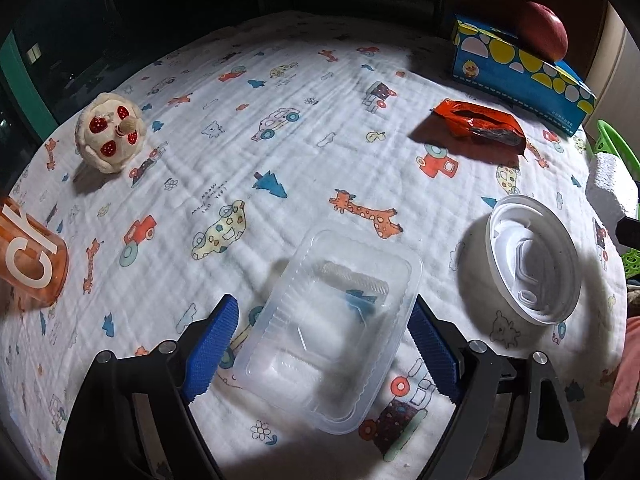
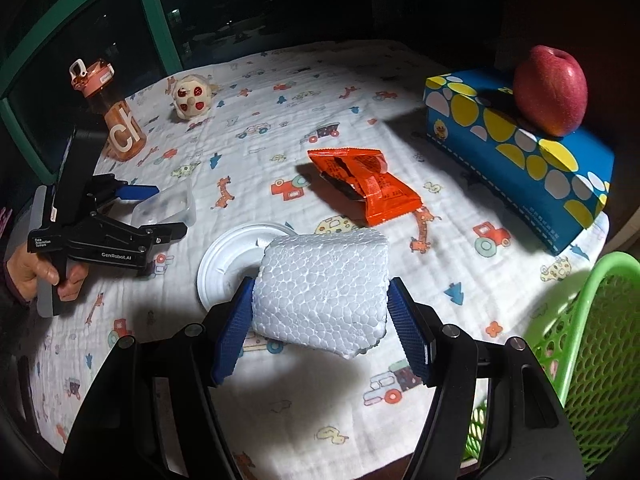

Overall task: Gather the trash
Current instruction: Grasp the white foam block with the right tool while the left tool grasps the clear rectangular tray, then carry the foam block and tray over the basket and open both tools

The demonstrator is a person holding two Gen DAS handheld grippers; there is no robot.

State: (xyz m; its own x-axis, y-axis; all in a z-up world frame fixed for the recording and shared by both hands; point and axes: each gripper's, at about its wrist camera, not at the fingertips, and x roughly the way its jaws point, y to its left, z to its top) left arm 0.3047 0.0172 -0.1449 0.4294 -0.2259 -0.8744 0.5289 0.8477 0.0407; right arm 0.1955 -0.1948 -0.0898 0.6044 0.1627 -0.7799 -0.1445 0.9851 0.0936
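My foam block point(image 2: 322, 294) hides part of the white lid point(image 2: 224, 264); green basket point(image 2: 588, 344) cut off at edge; tray point(image 1: 328, 344) contents blurred.

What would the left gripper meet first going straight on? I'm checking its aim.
Probably the clear plastic tray, lying between the open fingers of the left gripper, with the patterned cloth beneath.

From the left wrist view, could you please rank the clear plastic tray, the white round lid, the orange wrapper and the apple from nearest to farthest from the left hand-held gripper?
1. Clear plastic tray: between the fingers of the left hand-held gripper.
2. White round lid: just to the right.
3. Orange wrapper: farther back, right.
4. Apple: far right corner, on the blue tissue box.
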